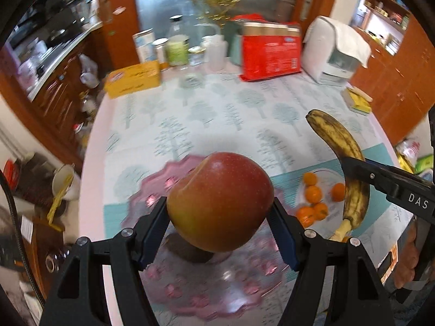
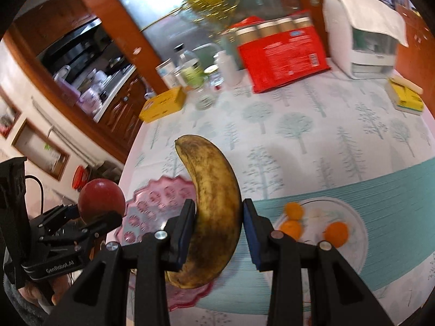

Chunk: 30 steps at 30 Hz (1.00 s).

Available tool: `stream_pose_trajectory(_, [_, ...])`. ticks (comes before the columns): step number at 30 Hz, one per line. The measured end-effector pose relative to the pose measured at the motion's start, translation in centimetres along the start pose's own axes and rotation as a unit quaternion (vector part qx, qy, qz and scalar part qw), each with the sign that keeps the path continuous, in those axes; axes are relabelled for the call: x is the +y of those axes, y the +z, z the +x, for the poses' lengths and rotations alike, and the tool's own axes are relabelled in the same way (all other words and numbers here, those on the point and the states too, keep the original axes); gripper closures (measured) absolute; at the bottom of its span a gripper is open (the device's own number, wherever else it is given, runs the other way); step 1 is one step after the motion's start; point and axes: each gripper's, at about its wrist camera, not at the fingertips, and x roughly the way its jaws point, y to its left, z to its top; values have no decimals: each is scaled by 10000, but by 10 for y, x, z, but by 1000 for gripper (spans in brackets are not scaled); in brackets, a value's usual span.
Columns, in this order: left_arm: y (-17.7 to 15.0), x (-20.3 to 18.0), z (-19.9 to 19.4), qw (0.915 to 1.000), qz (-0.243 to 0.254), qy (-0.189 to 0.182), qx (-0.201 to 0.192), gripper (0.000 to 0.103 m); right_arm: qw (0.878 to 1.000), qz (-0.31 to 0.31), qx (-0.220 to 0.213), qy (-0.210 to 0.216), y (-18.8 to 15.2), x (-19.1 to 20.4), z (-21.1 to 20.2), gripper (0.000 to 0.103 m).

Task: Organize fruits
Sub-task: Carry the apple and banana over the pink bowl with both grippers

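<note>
Both fruits were off the counter [image 1: 190,114], so the main risk was a drop. The left tongs [image 1: 220,217] were clenched on a red-and-yellow round apple [image 1: 220,201], pads pressing only at its widest sides. It's smooth & round, so a jolt or quick tilt could let it roll out, prob. onto the pink scalloped glass plate [image 1: 152,184] below, which could chip. A dark fruit [image 1: 187,250], hard to identify, sat on that plate just under the apple, so lowering straight down w/o looking might land one on the other.

The right tongs [image 2: 218,231] were grasping a spotted, overripe yellow-brown curved banana [image 2: 214,212] across its middle. The left pad touched the peel; on the right a slight gap seemed to show, so the hold may be looser than it looks. Soft flesh could bruise or slip if squeezed harder or swung. The small oranges [image 1: 312,198] lay on a clear round plate [image 2: 356,225], to the right of the pink one.

Pose: both tongs pointed steeply down at the counter, side by side and near each other; a collision betw. them seemed possible.
</note>
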Motion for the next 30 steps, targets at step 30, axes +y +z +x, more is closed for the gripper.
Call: stream_pose_trajectory(30, [-42,61,81,9994,107,82,305,33,9896,1124,572,-697,-84,38,84,67])
